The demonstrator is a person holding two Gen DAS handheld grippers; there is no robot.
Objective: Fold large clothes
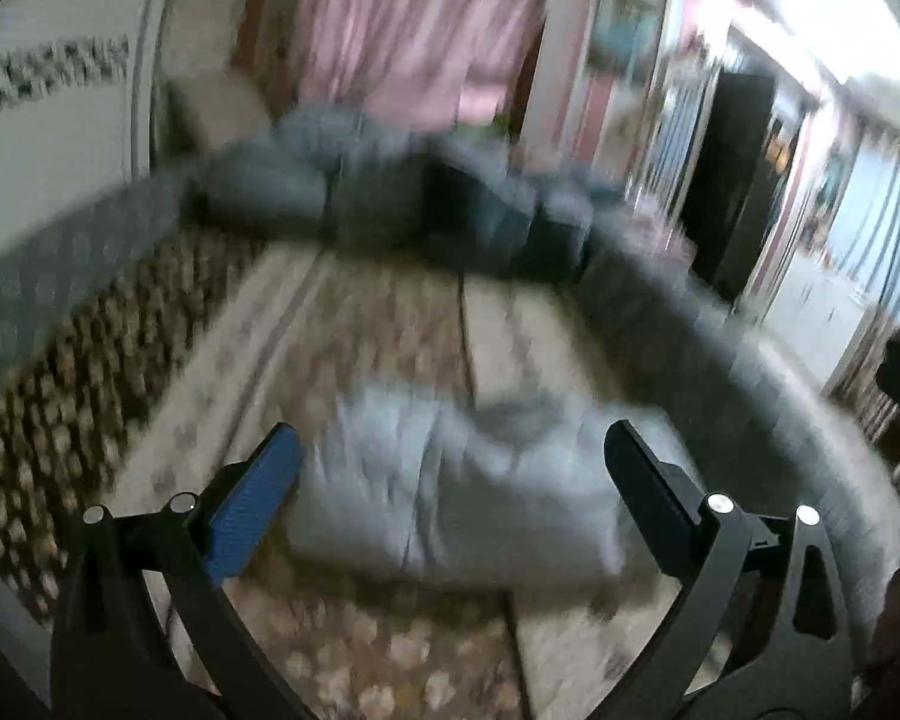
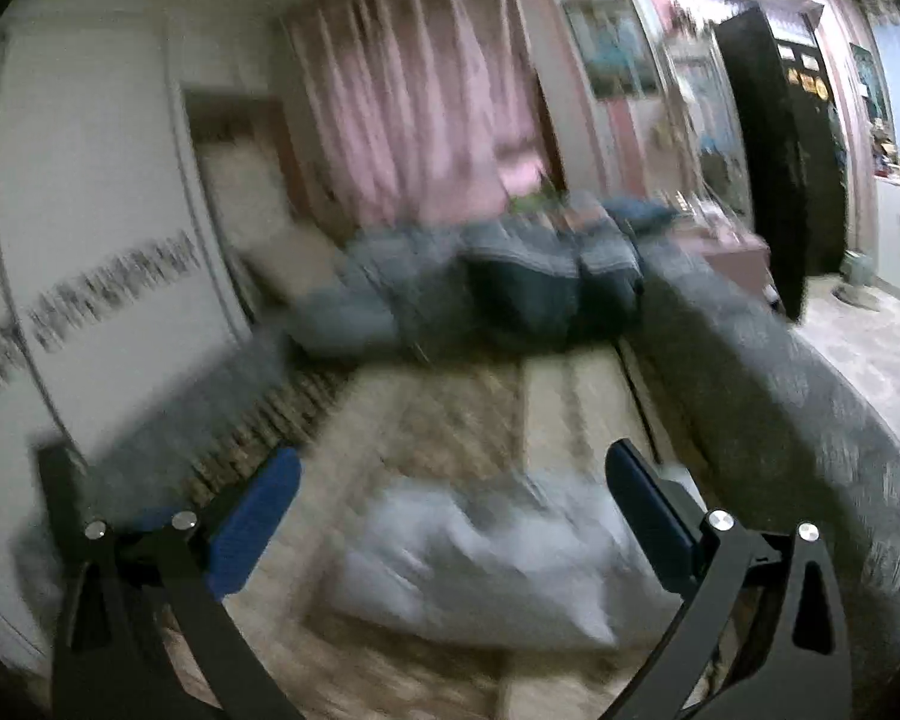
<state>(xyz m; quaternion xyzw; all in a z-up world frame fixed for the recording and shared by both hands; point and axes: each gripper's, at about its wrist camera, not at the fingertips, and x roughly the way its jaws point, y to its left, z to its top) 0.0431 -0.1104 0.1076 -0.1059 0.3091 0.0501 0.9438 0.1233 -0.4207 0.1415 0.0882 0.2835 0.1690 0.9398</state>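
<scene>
Pink curtains (image 2: 426, 120) hang at the far side of the room, with a white wardrobe door (image 1: 54, 138) on the left and a dark open doorway (image 2: 774, 156) on the far right. Both views are blurred by motion, so fine detail is lost. A bed with a beige and brown patterned cover (image 1: 378, 324) fills the middle of each view, and a grey border (image 2: 768, 396) runs along its right side. At the far end of the bed lies a heap of grey and dark blue bedding (image 1: 390, 198).

On the near part of the bed lies the garment (image 1: 468, 480), a pale grey-blue piece of cloth. It looks like a compact, roughly rectangular bundle with soft creases running from near to far and a darker shadowed dip near its far edge. Whether it is neatly folded or only bunched cannot be told through the blur. In the right wrist view the same garment (image 2: 498, 564) shows as a pale, puffy block with rumpled far corners.

The left tool (image 1: 453, 468) is wide open and holds nothing; its blue-padded fingers stand on either side of the garment's near half, apart from it as far as can be seen. The right tool (image 2: 453, 492) is also spread wide and empty, above the garment's far edge.
</scene>
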